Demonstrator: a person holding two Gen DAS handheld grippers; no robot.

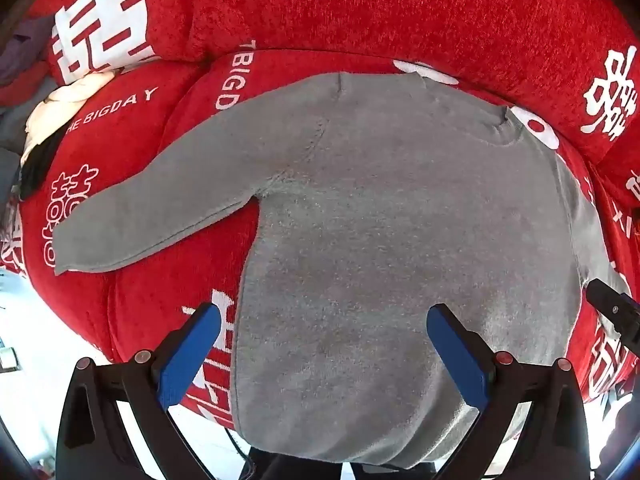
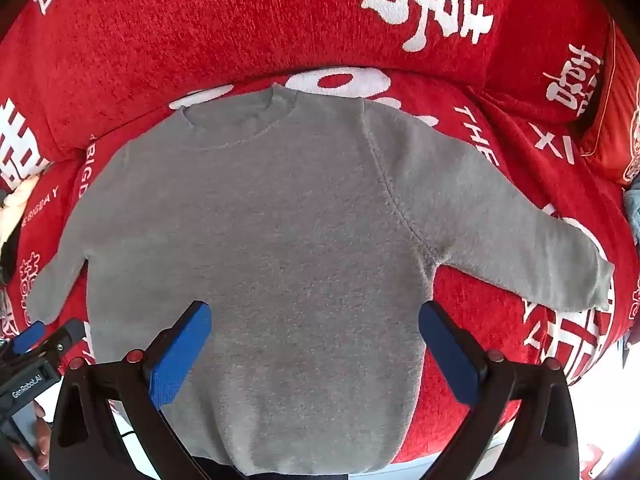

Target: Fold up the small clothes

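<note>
A small grey sweater (image 1: pixel 360 240) lies flat, front up, on a red sofa seat (image 1: pixel 168 280), its collar (image 2: pixel 240 128) toward the backrest. Its left sleeve (image 1: pixel 160 208) and right sleeve (image 2: pixel 520 248) are spread out to the sides. My left gripper (image 1: pixel 324 316) hangs open over the lower left of the body, blue pads wide apart, holding nothing. Over the lower middle of the sweater (image 2: pixel 280 220), my right gripper (image 2: pixel 316 312) is also open and holds nothing. The hem hangs over the seat's front edge. The left gripper (image 2: pixel 50 334) shows at the lower left of the right wrist view.
Red back cushions (image 2: pixel 200 32) with white characters rise behind the sweater. A white cloth (image 1: pixel 68 96) and a dark one (image 1: pixel 36 164) lie in a pile at the far left. A pale floor (image 1: pixel 40 340) shows beyond the seat's front edge. A hand (image 2: pixel 40 436) grips the left tool.
</note>
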